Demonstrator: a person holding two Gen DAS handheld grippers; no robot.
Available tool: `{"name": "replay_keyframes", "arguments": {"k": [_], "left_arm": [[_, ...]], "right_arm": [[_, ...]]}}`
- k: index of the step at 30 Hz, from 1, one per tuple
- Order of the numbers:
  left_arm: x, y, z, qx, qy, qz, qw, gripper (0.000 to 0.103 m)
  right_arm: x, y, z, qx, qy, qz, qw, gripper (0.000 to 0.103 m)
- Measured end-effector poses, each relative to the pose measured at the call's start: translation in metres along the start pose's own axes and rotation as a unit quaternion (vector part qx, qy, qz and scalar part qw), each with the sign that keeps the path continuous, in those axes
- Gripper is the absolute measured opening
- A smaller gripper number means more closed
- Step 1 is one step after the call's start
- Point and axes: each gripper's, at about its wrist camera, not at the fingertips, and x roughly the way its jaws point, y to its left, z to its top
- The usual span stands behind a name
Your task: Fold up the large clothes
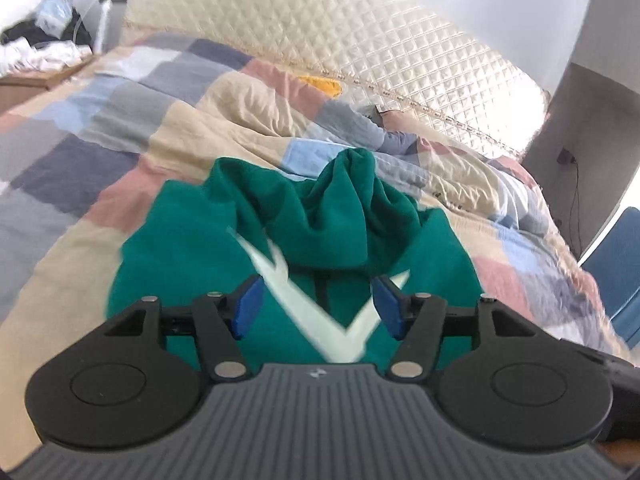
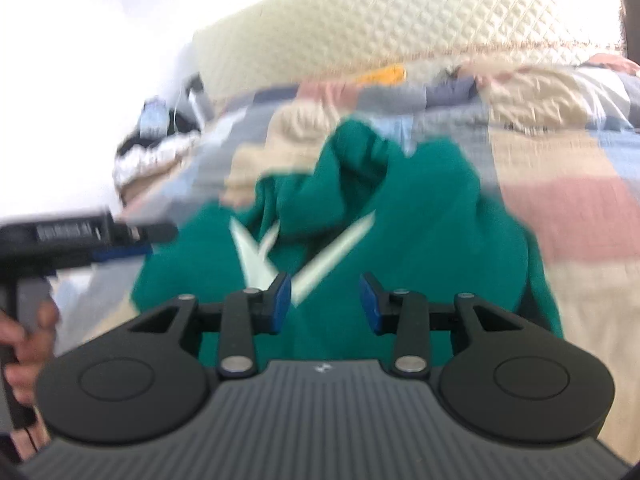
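Observation:
A green hooded garment [image 1: 192,256] with a white V stripe lies partly folded on the patchwork quilt [image 1: 100,152], its hood bunched at the far end. It also shows in the right wrist view [image 2: 440,232]. My left gripper [image 1: 318,304] is open and empty, just above the garment's near part. My right gripper [image 2: 326,304] is open and empty over the same garment. The left gripper [image 2: 132,240] also shows at the left of the right wrist view, held by a hand.
The cream quilted headboard [image 1: 360,40] runs behind the bed. A cluttered bedside table [image 1: 40,52] stands at the far left. A blue chair [image 1: 616,272] is at the right edge. A yellow item [image 1: 322,84] lies near the headboard.

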Motion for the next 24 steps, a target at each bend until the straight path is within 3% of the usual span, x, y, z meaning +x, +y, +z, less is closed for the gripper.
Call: {"name": "replay_keyframes", "arguments": {"k": [1, 5, 8, 11, 17, 19, 21, 22, 23, 24], "left_arm": [[0.015, 0.003, 0.012, -0.012, 0.005, -0.002, 0.9999, 0.067], [0.085, 0.027, 0.05, -0.07, 0.035, -0.016, 0.9968, 0.069], [0.139, 0.045, 0.072, -0.098, 0.053, -0.017, 0.9936, 0.069], [0.201, 0.057, 0.09, -0.086, 0.081, 0.004, 0.993, 0.07], [0.275, 0.076, 0.096, -0.114, 0.131, 0.009, 0.9848, 0.069], [0.289, 0.077, 0.091, -0.12, 0.151, 0.003, 0.9813, 0.068], [0.293, 0.075, 0.091, -0.117, 0.151, 0.004, 0.9816, 0.059], [0.294, 0.074, 0.093, -0.118, 0.152, 0.003, 0.9813, 0.039], [0.294, 0.073, 0.096, -0.122, 0.154, 0.001, 0.9806, 0.02], [0.293, 0.072, 0.099, -0.126, 0.156, 0.001, 0.9796, 0.016]], "right_arm": [[0.011, -0.004, 0.012, 0.006, -0.002, 0.001, 1.0, 0.041], [0.066, -0.024, 0.059, 0.023, -0.01, 0.01, 1.0, 0.074], [0.12, -0.042, 0.086, 0.02, 0.002, 0.001, 1.0, 0.074], [0.172, -0.061, 0.105, 0.015, 0.014, -0.017, 1.0, 0.074], [0.248, -0.092, 0.112, 0.042, 0.067, -0.004, 0.997, 0.072], [0.264, -0.096, 0.107, 0.055, 0.093, 0.005, 0.994, 0.063], [0.271, -0.094, 0.102, 0.06, 0.115, 0.002, 0.992, 0.041], [0.272, -0.092, 0.102, 0.062, 0.121, -0.003, 0.991, 0.034], [0.272, -0.091, 0.103, 0.064, 0.125, -0.009, 0.99, 0.02], [0.27, -0.088, 0.107, 0.067, 0.127, -0.009, 0.99, 0.016]]}}
